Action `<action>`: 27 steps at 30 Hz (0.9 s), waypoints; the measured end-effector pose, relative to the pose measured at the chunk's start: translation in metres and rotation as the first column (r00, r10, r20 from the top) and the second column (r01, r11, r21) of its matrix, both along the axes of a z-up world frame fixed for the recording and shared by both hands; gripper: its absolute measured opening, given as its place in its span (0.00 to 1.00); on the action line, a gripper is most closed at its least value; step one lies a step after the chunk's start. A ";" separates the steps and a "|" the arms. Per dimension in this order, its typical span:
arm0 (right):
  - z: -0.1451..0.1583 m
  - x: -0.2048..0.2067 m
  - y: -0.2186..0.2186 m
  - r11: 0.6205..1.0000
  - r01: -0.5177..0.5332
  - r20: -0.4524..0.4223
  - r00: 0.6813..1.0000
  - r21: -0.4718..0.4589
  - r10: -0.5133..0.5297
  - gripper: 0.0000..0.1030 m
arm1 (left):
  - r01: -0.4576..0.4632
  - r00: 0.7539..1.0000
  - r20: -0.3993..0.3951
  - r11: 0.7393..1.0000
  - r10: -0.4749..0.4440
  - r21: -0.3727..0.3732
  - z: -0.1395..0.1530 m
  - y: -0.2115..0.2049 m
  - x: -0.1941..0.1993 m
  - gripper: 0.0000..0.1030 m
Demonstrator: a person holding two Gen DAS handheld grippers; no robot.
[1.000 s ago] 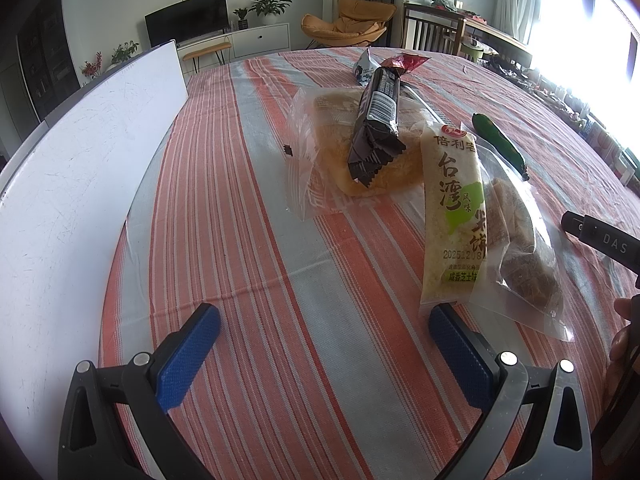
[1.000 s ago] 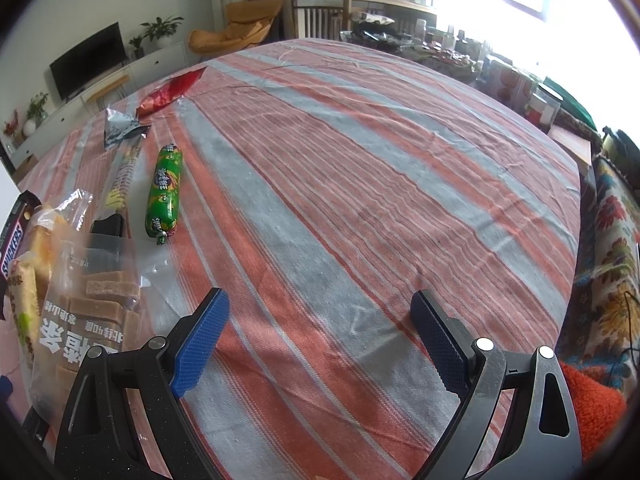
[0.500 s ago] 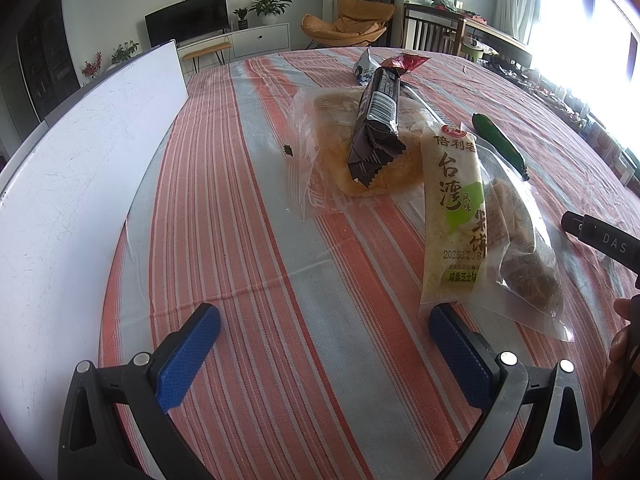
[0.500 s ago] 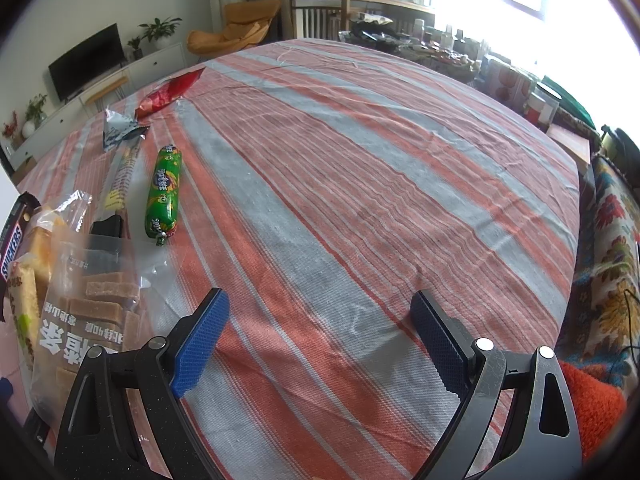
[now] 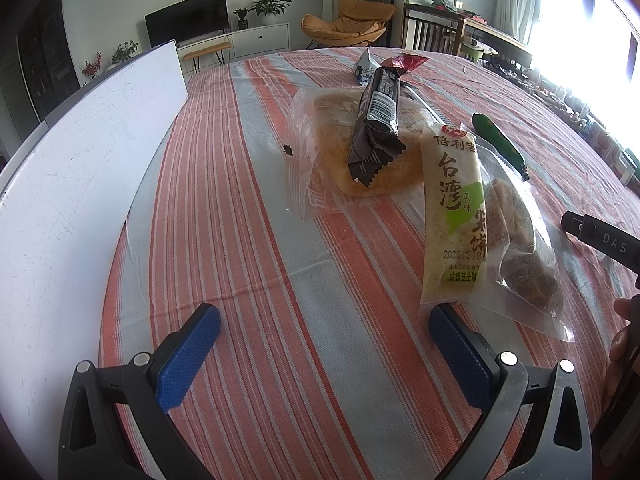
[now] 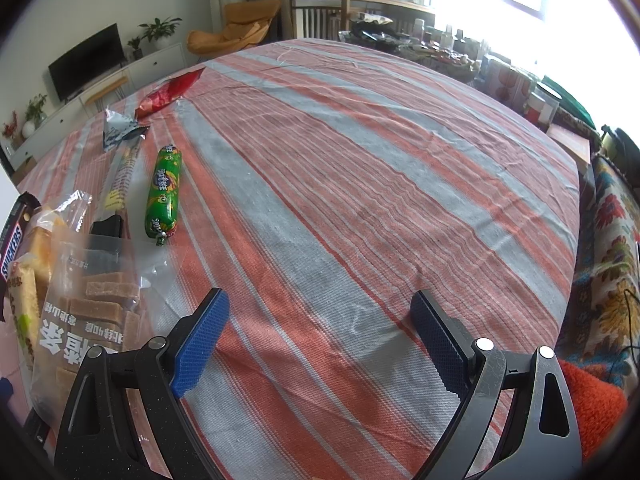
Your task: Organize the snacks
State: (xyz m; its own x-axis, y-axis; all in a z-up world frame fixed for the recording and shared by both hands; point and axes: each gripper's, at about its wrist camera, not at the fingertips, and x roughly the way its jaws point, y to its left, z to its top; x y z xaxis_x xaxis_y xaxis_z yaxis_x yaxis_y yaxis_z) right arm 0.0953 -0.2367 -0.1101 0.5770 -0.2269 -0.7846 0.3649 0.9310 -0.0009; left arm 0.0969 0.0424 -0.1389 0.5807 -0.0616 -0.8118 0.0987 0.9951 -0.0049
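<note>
Nearby, both tools wait over the striped tablecloth (image 6: 360, 184) with nothing in them. Closest to the onlooker, the left gripper (image 5: 324, 344) stands with its blue pads spread wide and bare cloth between them; its right pad sits just beside the bottom edge of the rice cracker packet (image 5: 452, 216). The right gripper (image 6: 320, 332) is likewise spread wide and empty, over open cloth, with the clear bag of brown biscuits (image 6: 84, 320) just beside its left finger.

Just beyond, the snacks lie in a loose cluster, apparently unsorted. The rice cracker packet rests partly on that biscuit bag, seen from the left camera as a clear pouch (image 5: 520, 248). Farther on, a dark chocolate bar (image 5: 376, 120) lies propped across a clear bag of bread (image 5: 340, 152). A green sausage (image 6: 164, 192) lies apart on the cloth, next to a long thin yellow stick packet (image 6: 120, 176).

Farthest away, a crumpled silver-blue wrapper (image 6: 118, 132) and a red packet (image 6: 168, 94) sit near the table's far side. A white board (image 5: 80, 168) stands along the left edge.

By the look of it, the tidying has hardly begun: nothing is grouped or gripped, and every item remains to be placed. No container for the snacks is visible.
</note>
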 end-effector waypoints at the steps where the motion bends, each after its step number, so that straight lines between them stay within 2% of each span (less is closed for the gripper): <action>1: 0.000 0.000 0.000 1.000 0.000 0.000 1.000 0.000 0.000 0.91 | 0.000 1.000 0.000 1.000 0.000 0.000 0.000 0.000 0.000 1.00; 21: 0.000 0.000 0.000 1.000 0.001 0.000 1.000 0.000 -0.001 0.91 | 0.001 1.000 0.000 1.000 -0.001 -0.003 0.001 0.000 0.000 1.00; 23: 0.000 0.000 0.000 1.000 0.004 0.000 1.000 -0.001 -0.004 0.91 | 0.012 1.000 -0.018 1.000 -0.012 -0.001 0.001 0.002 0.001 1.00; 25: 0.000 0.000 0.000 1.000 0.003 0.000 1.000 0.000 -0.003 0.91 | 0.016 0.998 -0.064 1.000 -0.017 -0.019 0.006 0.004 0.003 1.00; 27: 0.000 0.000 0.000 1.000 0.003 0.000 1.000 0.000 -0.003 0.91 | 0.020 0.998 -0.055 0.997 -0.024 -0.071 0.021 0.010 0.001 1.00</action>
